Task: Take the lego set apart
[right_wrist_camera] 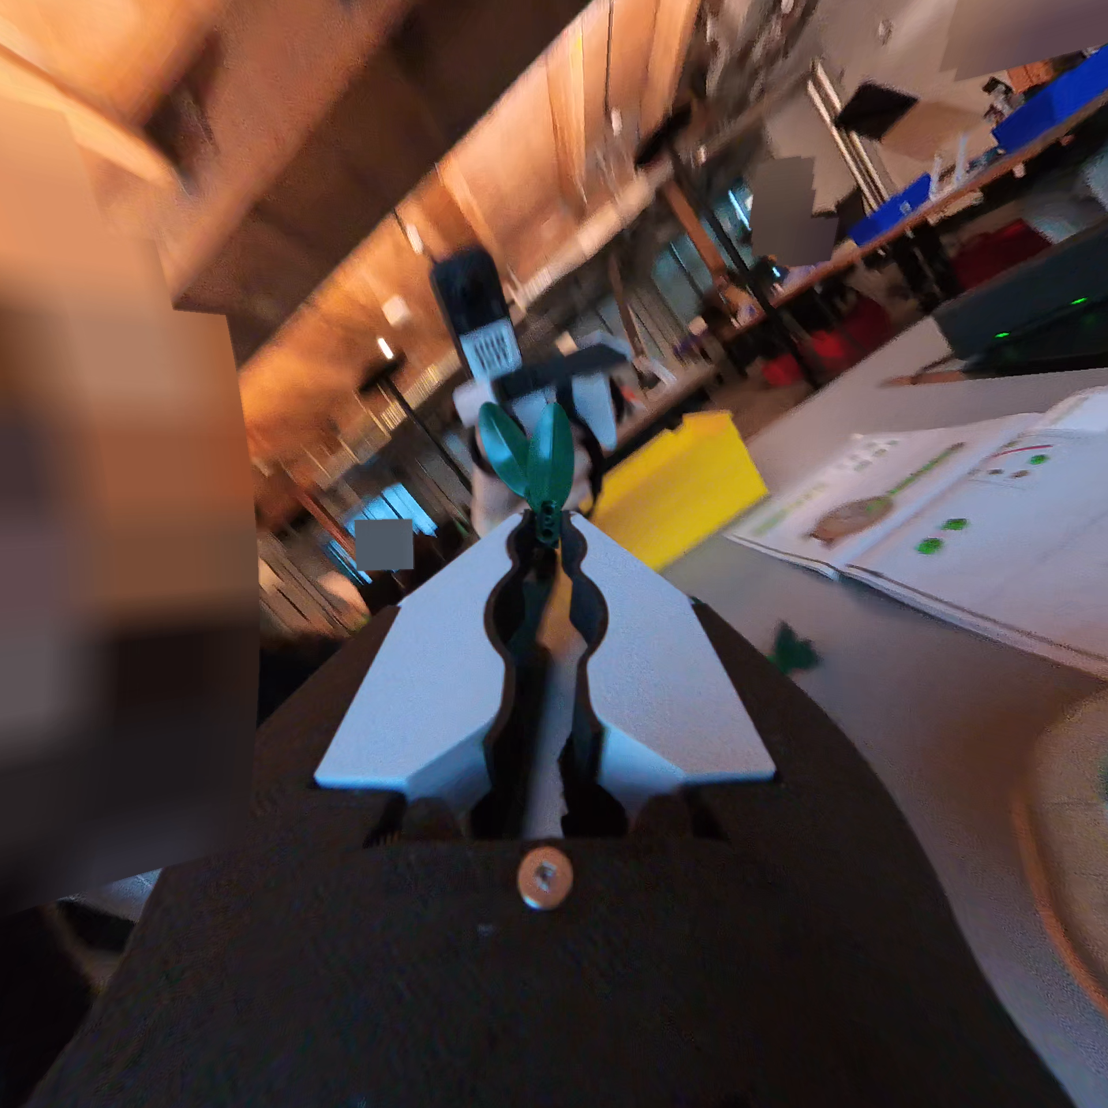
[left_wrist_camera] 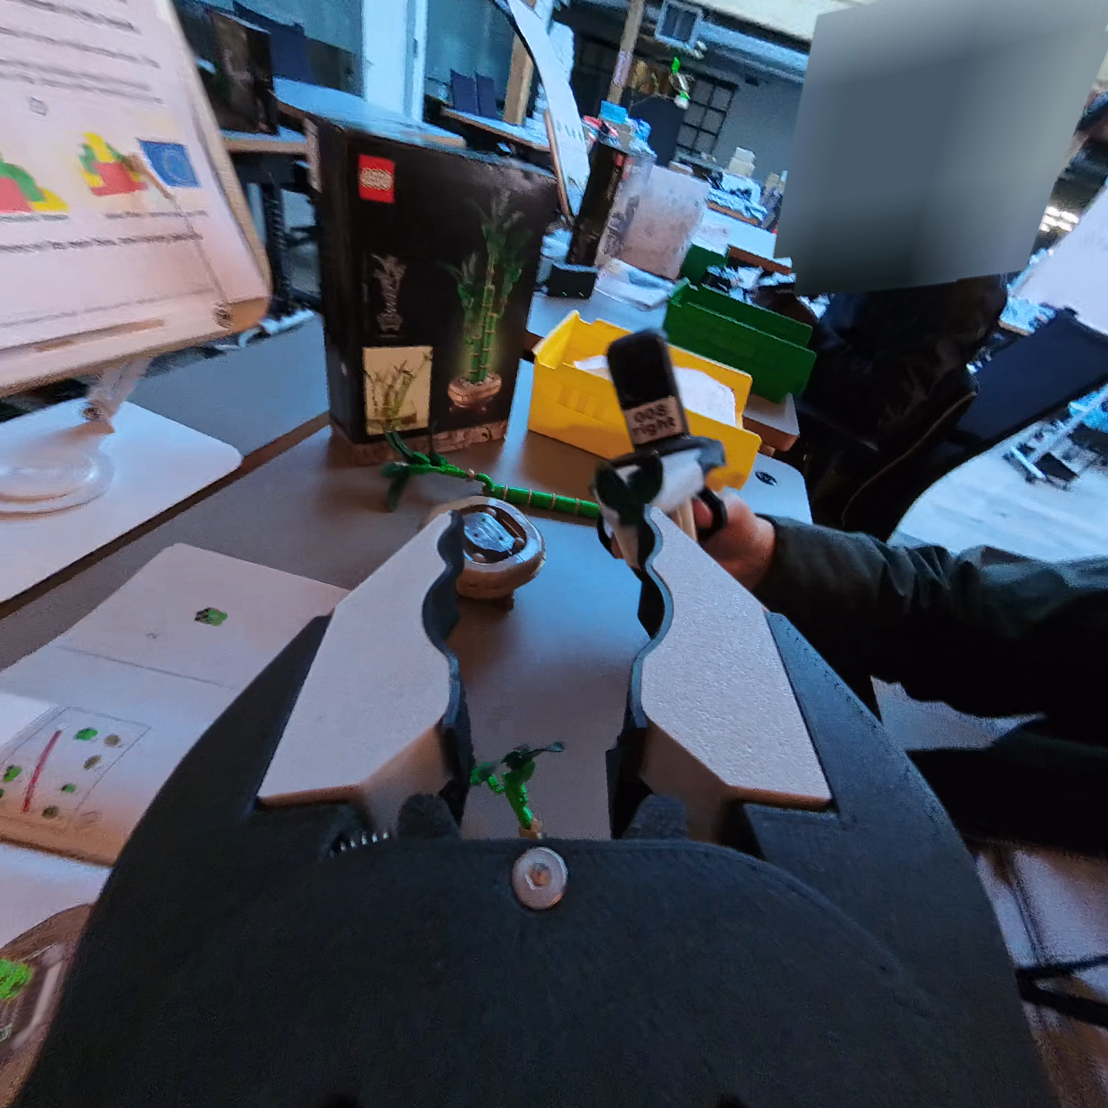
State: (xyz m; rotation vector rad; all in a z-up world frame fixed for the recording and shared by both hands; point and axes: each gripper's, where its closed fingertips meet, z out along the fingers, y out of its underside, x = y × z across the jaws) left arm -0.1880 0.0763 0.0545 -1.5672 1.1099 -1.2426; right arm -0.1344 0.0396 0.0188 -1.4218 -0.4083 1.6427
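My left gripper [left_wrist_camera: 554,533] is open and empty, low over the table. The brown lego pot base [left_wrist_camera: 497,557] stands just inside its left fingertip. A green bamboo stalk [left_wrist_camera: 539,497] lies on the table behind the pot, with a leafy sprig [left_wrist_camera: 414,470] at its far end. A small green sprig [left_wrist_camera: 512,779] lies under the gripper. My right gripper [right_wrist_camera: 545,527] is shut on a dark green leaf piece [right_wrist_camera: 530,455], whose two leaves stick out past the tips. It is held in the air and shows in the left wrist view [left_wrist_camera: 623,539] to the right of the pot.
The black lego box [left_wrist_camera: 431,288] stands at the back, with a yellow bin [left_wrist_camera: 575,396] and a green bin [left_wrist_camera: 737,342] to its right. An open instruction booklet [left_wrist_camera: 90,749] lies at left. A person's sleeve [left_wrist_camera: 899,599] reaches in from the right. A loose green piece [right_wrist_camera: 791,650] lies on the table. My hands' fingertips stand some 8 cm from each other. The small green sprig [left_wrist_camera: 512,779] is about 15 cm from both grippers' fingertips.
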